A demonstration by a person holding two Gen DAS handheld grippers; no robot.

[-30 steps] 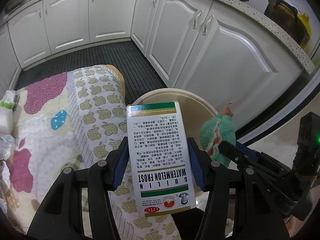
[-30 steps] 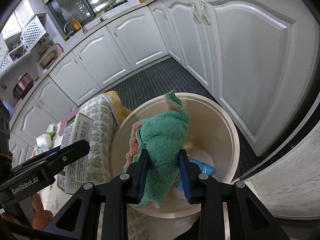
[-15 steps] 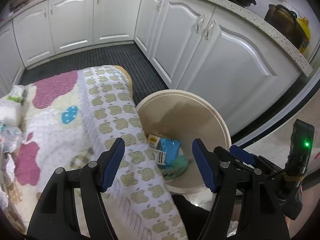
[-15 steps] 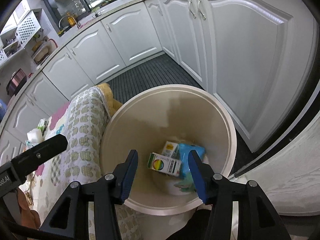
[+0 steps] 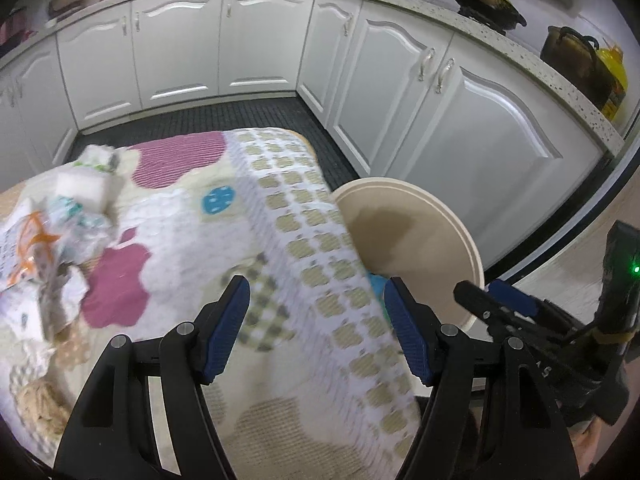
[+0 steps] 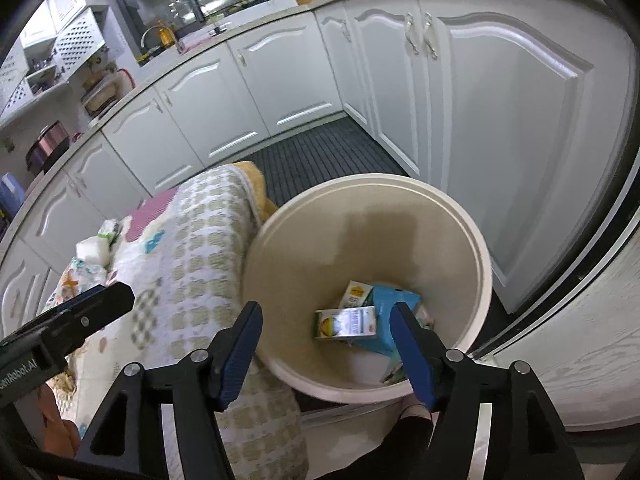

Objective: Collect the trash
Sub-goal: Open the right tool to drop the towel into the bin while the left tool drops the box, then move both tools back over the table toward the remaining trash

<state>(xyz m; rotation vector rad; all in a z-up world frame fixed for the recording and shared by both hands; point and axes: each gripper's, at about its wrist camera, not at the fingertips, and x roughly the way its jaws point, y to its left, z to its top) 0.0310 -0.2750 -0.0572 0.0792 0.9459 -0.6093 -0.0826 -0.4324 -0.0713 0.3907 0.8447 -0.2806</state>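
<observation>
A white-cabinet kitchen (image 5: 256, 48) wraps around a dark ribbed floor mat (image 6: 320, 152), with pots on the speckled counter at the far right of the left wrist view. In front stands a worktop (image 5: 192, 240) draped in a quilted cloth patterned with apples and purple patches, and just beside its right edge sits a round cream bin (image 6: 476, 256).

The left gripper (image 5: 316, 328) hovers over the cloth near the bin-side edge, its blue-padded jaws standing apart with nothing between them. The right gripper (image 6: 326, 344) hangs above the near rim of the bin; its jaws are opening and hold nothing, with only the bin's inside showing in the gap.

At the bottom of the bin lie a small box with a yellow-green print (image 6: 346, 322), a second carton (image 6: 356, 294) behind it, and a light-blue packet (image 6: 394, 306), touching one another. A scrap of green shows under them, too hidden to name.

More trash remains on the worktop's far left: a white block (image 5: 82, 188) and a blurred heap of crumpled wrappers (image 5: 48, 236) with orange markings.
</observation>
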